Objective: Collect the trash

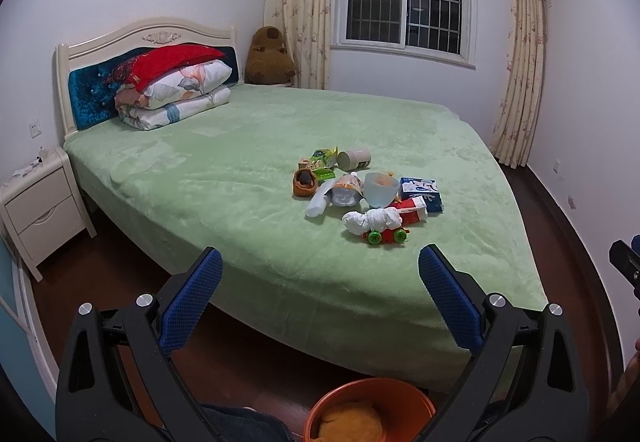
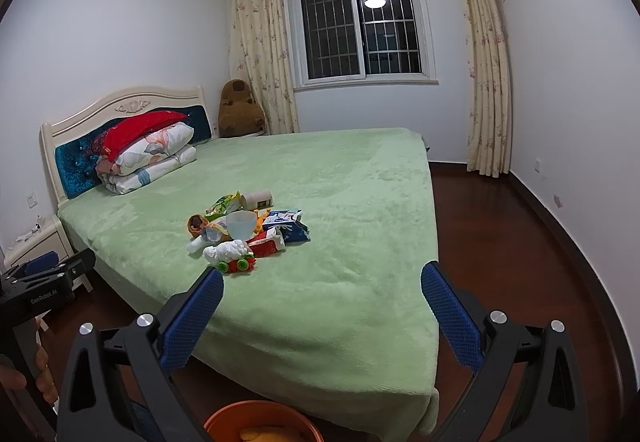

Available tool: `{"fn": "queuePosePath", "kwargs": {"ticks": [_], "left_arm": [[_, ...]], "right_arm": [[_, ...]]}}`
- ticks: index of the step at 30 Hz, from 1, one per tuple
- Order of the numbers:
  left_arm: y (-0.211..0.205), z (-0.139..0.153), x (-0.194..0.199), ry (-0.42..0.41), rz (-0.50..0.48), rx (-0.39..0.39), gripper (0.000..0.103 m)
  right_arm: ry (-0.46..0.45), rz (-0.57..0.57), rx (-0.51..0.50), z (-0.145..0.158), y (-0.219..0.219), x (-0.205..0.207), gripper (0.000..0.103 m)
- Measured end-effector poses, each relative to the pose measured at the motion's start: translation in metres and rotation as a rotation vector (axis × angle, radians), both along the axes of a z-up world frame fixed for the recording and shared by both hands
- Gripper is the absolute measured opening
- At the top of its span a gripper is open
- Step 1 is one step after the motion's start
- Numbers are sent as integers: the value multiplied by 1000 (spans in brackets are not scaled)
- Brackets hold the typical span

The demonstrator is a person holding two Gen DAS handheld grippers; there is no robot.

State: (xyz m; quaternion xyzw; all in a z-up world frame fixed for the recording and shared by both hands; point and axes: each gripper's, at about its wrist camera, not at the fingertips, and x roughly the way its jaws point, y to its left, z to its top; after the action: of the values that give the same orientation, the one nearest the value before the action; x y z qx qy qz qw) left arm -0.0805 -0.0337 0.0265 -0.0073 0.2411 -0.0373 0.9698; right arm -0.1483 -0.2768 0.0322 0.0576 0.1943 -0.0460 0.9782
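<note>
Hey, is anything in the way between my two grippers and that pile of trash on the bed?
Nothing visible. Only bare green blanket lies between the open left gripper, the open right gripper and the trash pile.

Clustered mid-bed on green blanket (image 1: 248, 169): crumpled white tissue wad (image 1: 371, 220), toppled plastic bottle (image 1: 336, 193), green snack wrappers (image 1: 322, 161), milk cartons (image 1: 422, 193), tipped cup (image 1: 354, 158). Orange bin (image 1: 370, 408) on floor below.
</note>
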Motion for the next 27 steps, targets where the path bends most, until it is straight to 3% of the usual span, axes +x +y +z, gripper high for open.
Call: {"fn": "queuePosePath", "kwargs": {"ticks": [27], "left_arm": [[2, -1, 16, 30, -15, -2, 96]], "right_arm": [[31, -6, 14, 1, -6, 11, 97]]}}
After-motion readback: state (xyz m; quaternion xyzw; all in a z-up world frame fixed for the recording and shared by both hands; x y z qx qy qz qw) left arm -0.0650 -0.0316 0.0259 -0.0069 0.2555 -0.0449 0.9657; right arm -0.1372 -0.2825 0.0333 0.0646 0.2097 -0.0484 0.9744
